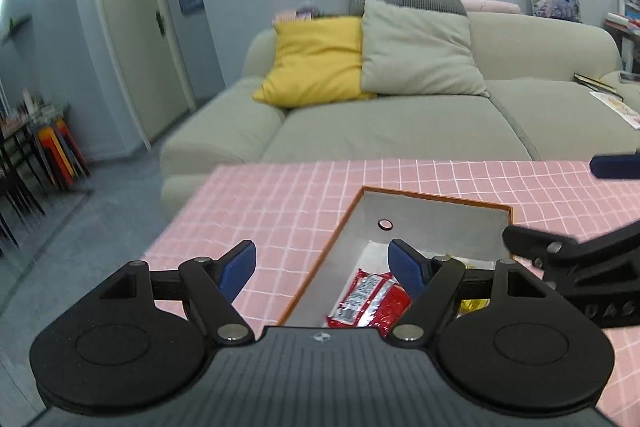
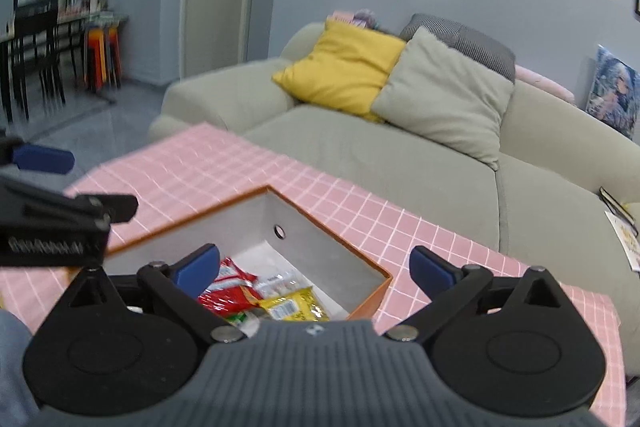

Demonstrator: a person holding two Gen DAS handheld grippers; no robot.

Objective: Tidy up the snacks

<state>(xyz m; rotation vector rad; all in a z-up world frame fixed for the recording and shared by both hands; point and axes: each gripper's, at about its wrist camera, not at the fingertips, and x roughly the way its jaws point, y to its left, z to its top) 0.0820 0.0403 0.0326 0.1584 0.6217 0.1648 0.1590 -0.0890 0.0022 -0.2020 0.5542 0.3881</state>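
An open box (image 1: 436, 217) with orange sides and a grey inside stands on the pink checked tablecloth (image 1: 272, 203). It holds a red snack packet (image 1: 366, 301) and a yellow one (image 1: 474, 305). My left gripper (image 1: 322, 265) is open and empty above the box's near left corner. In the right wrist view the box (image 2: 320, 231) holds the red packet (image 2: 228, 291), the yellow packet (image 2: 292, 305) and a clear one. My right gripper (image 2: 314, 271) is open and empty above the box. The right gripper shows at the left wrist view's right edge (image 1: 560, 251).
A beige sofa (image 1: 380, 131) with a yellow cushion (image 1: 316, 61) and a grey cushion (image 1: 420, 49) stands behind the table. Books and papers (image 1: 616, 99) lie on its right end. Dark chairs and coloured stools (image 1: 52, 151) stand at the far left by a door.
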